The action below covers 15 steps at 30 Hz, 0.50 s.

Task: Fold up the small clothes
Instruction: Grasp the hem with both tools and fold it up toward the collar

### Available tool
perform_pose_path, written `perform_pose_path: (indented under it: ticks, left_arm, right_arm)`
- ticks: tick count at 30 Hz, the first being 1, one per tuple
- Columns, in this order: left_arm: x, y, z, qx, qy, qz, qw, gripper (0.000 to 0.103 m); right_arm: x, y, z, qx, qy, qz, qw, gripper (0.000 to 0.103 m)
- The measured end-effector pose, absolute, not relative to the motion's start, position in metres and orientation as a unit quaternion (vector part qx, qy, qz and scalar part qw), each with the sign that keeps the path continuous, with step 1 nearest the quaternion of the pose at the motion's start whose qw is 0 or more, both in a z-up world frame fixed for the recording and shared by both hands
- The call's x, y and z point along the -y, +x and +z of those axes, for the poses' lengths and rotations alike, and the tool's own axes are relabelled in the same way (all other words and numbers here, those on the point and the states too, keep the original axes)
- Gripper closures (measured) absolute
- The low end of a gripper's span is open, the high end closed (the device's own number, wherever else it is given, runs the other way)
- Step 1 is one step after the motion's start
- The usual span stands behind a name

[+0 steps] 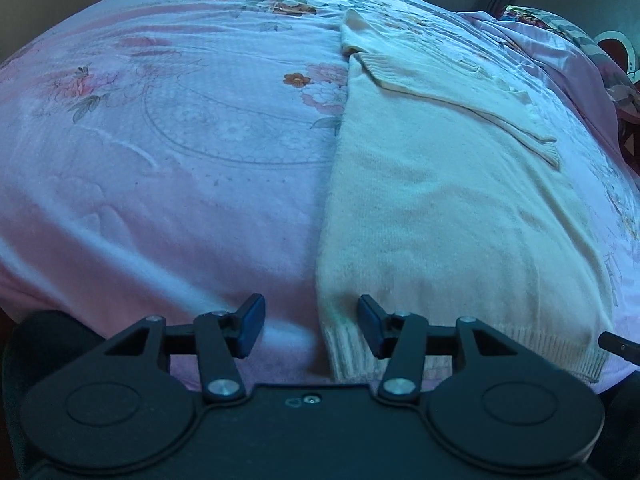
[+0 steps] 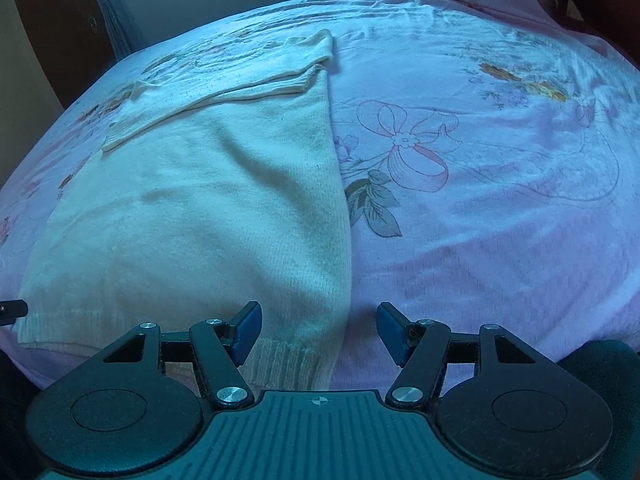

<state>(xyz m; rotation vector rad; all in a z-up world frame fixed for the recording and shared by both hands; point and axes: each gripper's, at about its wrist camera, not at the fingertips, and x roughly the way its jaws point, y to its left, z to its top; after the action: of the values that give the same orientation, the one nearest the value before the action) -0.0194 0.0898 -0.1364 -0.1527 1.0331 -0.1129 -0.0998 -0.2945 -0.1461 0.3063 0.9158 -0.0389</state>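
- The bed sheet (image 1: 160,184), pink with flowers, fills both views.
- A cream sweater (image 1: 440,220) lies flat on it, sleeves folded across the chest, ribbed hem nearest the cameras.
- The left gripper (image 1: 311,326) tilts steeply down over the hem's left corner, jaws apart, nothing clamped.
- The right gripper (image 2: 319,330) tilts down over the hem's right corner, jaws wide apart, gripping nothing.

No words or numbers can be read here. The bed sheet (image 2: 500,200) shows only drawn flowers and a bow, not letters.
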Motion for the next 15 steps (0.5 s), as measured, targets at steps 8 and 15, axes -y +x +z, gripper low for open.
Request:
perform_pose_path:
  ticks: [8,15]
  left_arm:
    - [-0.088,-0.023,-0.151,-0.514,-0.116,-0.095,0.845,0.085]
    - [-0.078,-0.023,-0.146,-0.508,-0.129,-0.132,0.841,0.099]
  right_arm:
    - [0.302,-0.104,-0.156,-0.459,0.18,-0.011,0.87,0.04]
    - [0.301,-0.104,-0.161,-0.48,0.209,0.01,0.852,0.078]
